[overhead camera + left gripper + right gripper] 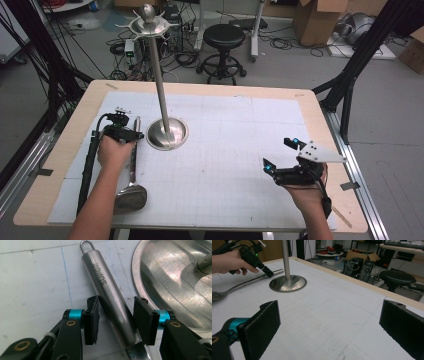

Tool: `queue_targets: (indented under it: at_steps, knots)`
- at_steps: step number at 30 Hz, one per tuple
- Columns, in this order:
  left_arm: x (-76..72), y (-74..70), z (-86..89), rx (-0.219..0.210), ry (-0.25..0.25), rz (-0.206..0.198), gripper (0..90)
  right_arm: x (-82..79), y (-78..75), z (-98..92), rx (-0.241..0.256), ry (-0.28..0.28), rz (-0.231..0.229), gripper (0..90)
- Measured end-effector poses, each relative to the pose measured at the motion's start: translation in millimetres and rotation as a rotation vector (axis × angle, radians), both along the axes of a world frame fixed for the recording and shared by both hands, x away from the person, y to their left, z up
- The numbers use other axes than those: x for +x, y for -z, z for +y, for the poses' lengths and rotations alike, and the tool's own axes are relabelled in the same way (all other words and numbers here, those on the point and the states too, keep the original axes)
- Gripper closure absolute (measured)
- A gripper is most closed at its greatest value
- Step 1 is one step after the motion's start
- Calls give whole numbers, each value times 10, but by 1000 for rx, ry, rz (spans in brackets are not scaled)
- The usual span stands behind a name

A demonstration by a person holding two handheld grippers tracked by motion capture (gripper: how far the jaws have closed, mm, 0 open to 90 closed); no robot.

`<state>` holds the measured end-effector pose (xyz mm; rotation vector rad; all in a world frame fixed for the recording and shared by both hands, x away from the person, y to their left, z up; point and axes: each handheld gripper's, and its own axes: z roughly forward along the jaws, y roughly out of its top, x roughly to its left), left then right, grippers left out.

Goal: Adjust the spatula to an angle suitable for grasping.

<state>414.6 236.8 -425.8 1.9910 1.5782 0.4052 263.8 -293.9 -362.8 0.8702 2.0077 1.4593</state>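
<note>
Steel ladle (131, 180) is laid on the white gridded mat (225, 150) at the left of the table (320, 125), its bowl toward the person and its handle pointing away, just beside the round base of the steel utensil stand (167, 134). In the left gripper view the tubular handle (110, 297), marked SUPOR and ending in a wire hanging loop, is seen running between the two black jaws. The left gripper (116, 320) is held over the handle with its jaws apart, one pad on each side; the left pad seems to touch the steel, while a narrow gap is seen at the right pad, so the handle is straddled but not clamped. The stand's polished base (175, 285) is seen just right of the handle. The right gripper (282, 155) is held low over the mat at the right, well apart from the ladle, with its jaws spread wide and nothing between them.
</note>
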Motion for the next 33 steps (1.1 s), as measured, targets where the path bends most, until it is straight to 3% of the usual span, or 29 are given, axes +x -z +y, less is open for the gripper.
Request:
queue_targets:
  at_steps: [2, 8, 11, 12, 14, 15, 16, 23, 26, 28, 29, 30, 33]
  knots:
    - [-3, -8, -23, 17, -7, 1, 574, 1, 0, 3, 1, 0, 1, 21]
    - [-1, -21, -6, 1, -17, 14, 591, 5, -1, 8, -9, -1, 0, 21]
    - [-9, -44, -5, 19, -12, 12, 613, 5, -1, 1, -11, -1, -3, 21]
    - [-14, -63, -21, 51, -2, 5, 621, 2, -3, 0, -9, 1, -2, 21]
    - [-11, -72, -30, 70, 5, 10, 627, 0, -6, -5, -8, 1, -5, 21]
    - [2, -85, -69, 112, 19, 18, 627, -3, -9, -6, -8, 0, -5, 21]
    - [7, -92, -82, 129, 22, 23, 626, -4, -11, -7, -8, 3, -5, 21]
    - [24, -124, -130, 193, 66, 24, 634, -7, -12, -23, -7, 3, -6, 21]
    - [28, -129, -88, 160, 67, 30, 634, -2, -5, -27, -5, 2, 0, 21]
    - [34, -136, -50, 102, 71, 44, 630, 6, 0, -22, -5, 0, -1, 21]
    - [34, -136, -50, 102, 71, 44, 619, 8, 4, -17, -5, 0, 2, 21]
    - [42, -142, -22, 53, 70, 51, 602, 11, 7, -13, -5, 0, 3, 21]
    - [55, -153, 1, 21, 46, 48, 534, 22, 15, -1, -8, -2, 5, 21]
